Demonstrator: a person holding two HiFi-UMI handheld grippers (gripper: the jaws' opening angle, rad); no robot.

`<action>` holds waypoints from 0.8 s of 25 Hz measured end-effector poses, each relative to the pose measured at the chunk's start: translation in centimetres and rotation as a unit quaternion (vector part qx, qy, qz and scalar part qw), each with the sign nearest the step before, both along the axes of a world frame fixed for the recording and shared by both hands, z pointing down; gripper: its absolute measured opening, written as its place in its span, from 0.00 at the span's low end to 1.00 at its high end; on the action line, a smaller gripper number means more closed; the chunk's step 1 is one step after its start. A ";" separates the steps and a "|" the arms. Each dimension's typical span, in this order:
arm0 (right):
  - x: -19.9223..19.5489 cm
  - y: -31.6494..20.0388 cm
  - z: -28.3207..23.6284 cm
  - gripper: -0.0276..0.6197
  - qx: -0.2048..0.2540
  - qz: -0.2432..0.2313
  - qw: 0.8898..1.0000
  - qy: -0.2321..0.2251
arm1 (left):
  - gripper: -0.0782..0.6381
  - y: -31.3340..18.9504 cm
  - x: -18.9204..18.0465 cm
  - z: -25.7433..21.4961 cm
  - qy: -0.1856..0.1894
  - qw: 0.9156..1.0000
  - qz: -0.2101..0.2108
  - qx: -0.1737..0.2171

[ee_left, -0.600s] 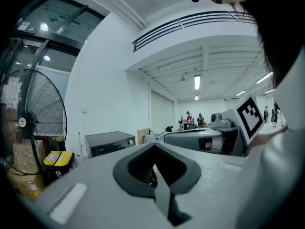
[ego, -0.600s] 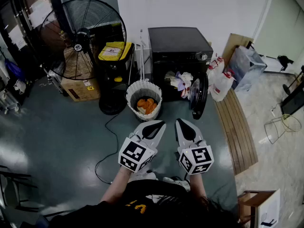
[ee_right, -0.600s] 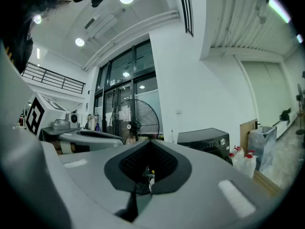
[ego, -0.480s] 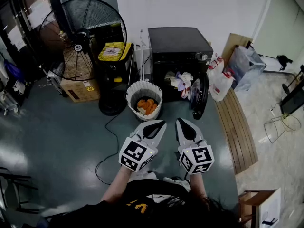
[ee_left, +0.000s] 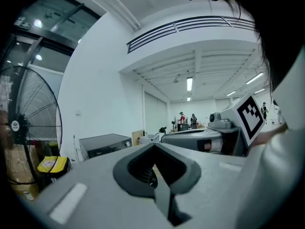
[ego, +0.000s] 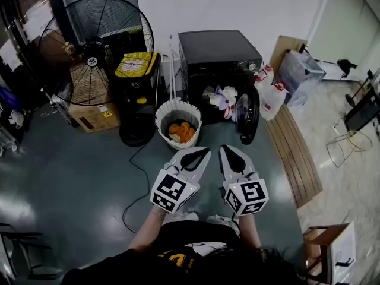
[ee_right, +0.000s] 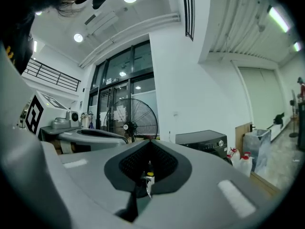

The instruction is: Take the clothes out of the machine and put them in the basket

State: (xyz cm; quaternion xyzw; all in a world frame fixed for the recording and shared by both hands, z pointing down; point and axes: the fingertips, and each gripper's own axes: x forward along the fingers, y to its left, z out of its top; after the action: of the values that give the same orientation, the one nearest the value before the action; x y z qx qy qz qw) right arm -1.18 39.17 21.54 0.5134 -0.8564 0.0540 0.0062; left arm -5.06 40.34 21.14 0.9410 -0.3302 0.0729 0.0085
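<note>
The black washing machine [ego: 218,55] stands against the far wall with its round door [ego: 247,117] swung open. White and purple clothes [ego: 221,97] bulge out of its opening. Left of it on the floor is the white basket [ego: 162,113] with an orange garment [ego: 180,130] inside. My left gripper [ego: 201,152] and right gripper [ego: 227,151] are side by side in front of me, well short of both, each shut and empty. In the left gripper view the jaws [ee_left: 153,146] meet above the machine [ee_left: 105,144]. The right gripper view shows its jaws [ee_right: 149,142] together, the machine [ee_right: 202,141] beyond.
A big floor fan [ego: 89,46] and a black-and-yellow unit [ego: 135,79] stand left of the basket, with a cardboard box [ego: 92,116] below the fan. A cable [ego: 138,177] trails over the floor. White jugs [ego: 272,97] and wooden boards [ego: 297,153] lie right of the machine.
Both grippers keep the same shut pose in front of me. The head view has shifted a little, so the machine and basket sit slightly further left.
</note>
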 end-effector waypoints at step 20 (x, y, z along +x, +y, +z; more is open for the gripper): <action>-0.9 -3.9 2.7 0.07 -0.029 0.012 0.999 0.038 | 0.11 -4.3 -1.4 2.6 0.019 0.999 0.004 -0.028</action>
State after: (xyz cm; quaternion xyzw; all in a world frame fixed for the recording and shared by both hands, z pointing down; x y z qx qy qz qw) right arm -2.05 35.28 24.29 0.5246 -0.8476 0.0592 0.0528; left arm -6.50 36.05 23.75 0.9429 -0.3242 0.0647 0.0405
